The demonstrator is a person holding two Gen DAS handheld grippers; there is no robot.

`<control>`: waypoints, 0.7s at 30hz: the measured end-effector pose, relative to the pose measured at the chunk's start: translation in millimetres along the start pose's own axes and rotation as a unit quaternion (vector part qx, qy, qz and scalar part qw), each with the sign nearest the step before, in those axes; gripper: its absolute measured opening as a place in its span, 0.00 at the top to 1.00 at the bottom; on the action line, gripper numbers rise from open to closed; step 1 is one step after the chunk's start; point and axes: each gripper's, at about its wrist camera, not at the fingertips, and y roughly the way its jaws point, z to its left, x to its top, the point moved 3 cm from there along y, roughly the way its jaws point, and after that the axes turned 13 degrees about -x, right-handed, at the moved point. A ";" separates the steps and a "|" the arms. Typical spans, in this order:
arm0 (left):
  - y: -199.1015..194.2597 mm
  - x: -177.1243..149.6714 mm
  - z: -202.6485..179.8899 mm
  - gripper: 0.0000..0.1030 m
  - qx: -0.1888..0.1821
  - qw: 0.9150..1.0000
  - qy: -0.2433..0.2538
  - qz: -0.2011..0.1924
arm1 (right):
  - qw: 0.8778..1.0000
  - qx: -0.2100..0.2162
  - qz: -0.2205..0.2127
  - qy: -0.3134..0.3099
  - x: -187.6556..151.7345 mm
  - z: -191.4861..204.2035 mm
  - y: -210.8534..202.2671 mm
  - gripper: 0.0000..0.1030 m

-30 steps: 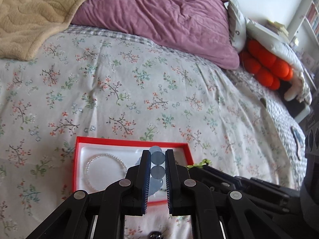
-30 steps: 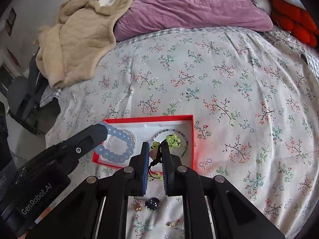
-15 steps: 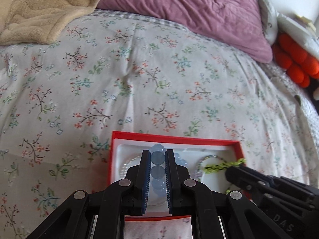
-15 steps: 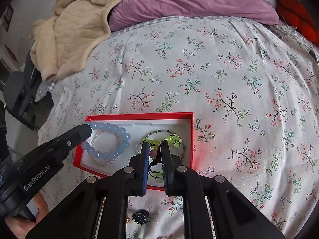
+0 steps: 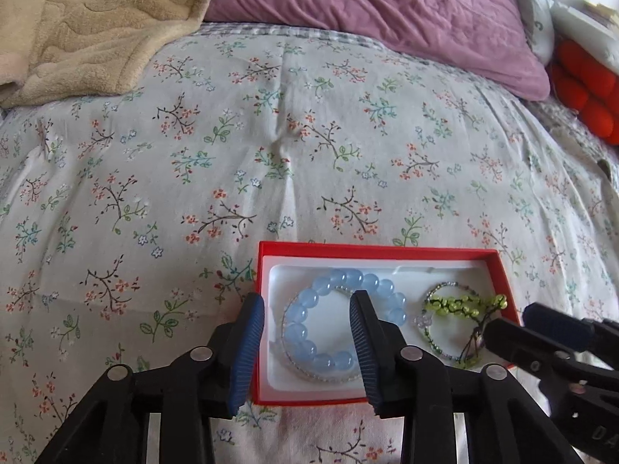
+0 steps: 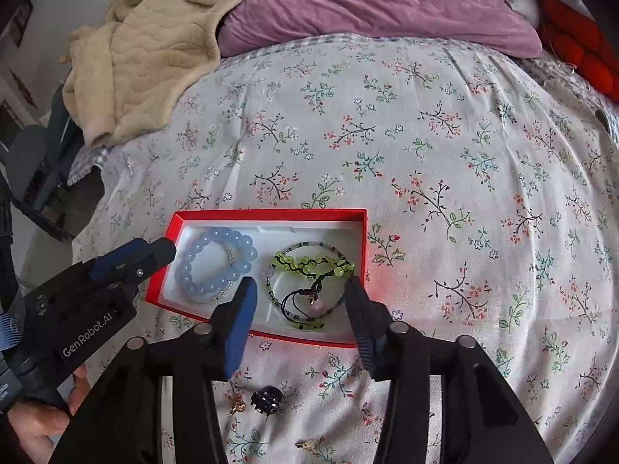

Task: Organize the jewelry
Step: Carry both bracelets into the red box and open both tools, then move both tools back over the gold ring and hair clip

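Note:
A red box [image 5: 371,252] with a white insert lies on the floral bedspread. In its left half rests a blue bead bracelet [image 5: 309,309], over a thin clear-bead one. My left gripper [image 5: 305,348] hovers over it; its jaws are opening and the pads do not touch the beads. In the right half lies a green bead bracelet [image 6: 313,262] with black cord, inside a thin multicoloured ring. My right gripper [image 6: 300,321] stands over it with its jaws opening and nothing pressed between them. The right wrist view also shows the box [image 6: 271,213], the blue bracelet [image 6: 216,263] and the left gripper [image 6: 154,255].
Near me on the bedspread lie a dark claw-shaped piece [image 6: 267,400] and two small gold pieces [image 6: 236,406] [image 6: 307,444]. A beige blanket [image 6: 147,58] and purple pillow [image 6: 367,0] fill the far end. Red cushions [image 5: 584,85] sit at right. A hand [image 6: 35,425] holds the left gripper.
Both grippers were shut on their bracelets; now their jaws stand apart and both bracelets lie in the box. The left gripper came down over the box.

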 end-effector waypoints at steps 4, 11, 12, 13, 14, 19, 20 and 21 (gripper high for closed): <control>-6.7 -5.7 0.4 0.48 0.004 1.000 0.003 0.004 | 1.000 -0.004 -0.004 -0.003 -2.4 -1.5 -10.2 0.49; -18.3 -19.5 -3.2 0.22 0.022 1.000 0.020 0.010 | 1.000 -0.009 0.014 0.013 -18.1 -11.0 -25.1 0.48; -20.0 -22.1 -3.6 0.20 0.026 0.999 0.023 0.012 | 1.000 -0.014 0.014 0.011 -20.4 -11.4 -27.3 0.48; -21.8 -24.9 -4.4 0.19 0.029 0.999 0.028 0.014 | 1.000 -0.019 0.012 0.007 -23.0 -11.8 -29.9 0.48; -23.6 -27.5 -5.2 0.19 0.031 0.999 0.032 0.016 | 1.000 -0.024 0.011 0.003 -25.1 -11.6 -31.5 0.47; -30.8 -41.1 -6.4 0.11 0.045 0.997 0.049 0.026 | 0.999 -0.045 0.016 -0.010 -38.0 -12.8 -35.4 0.36; -31.1 -44.4 -6.0 0.10 0.045 0.997 0.051 0.032 | 0.999 -0.050 0.018 -0.012 -40.3 -13.3 -35.3 0.36; -31.3 -46.9 -5.3 0.09 0.045 0.997 0.053 0.038 | 0.998 -0.054 0.021 -0.016 -42.7 -13.8 -35.2 0.35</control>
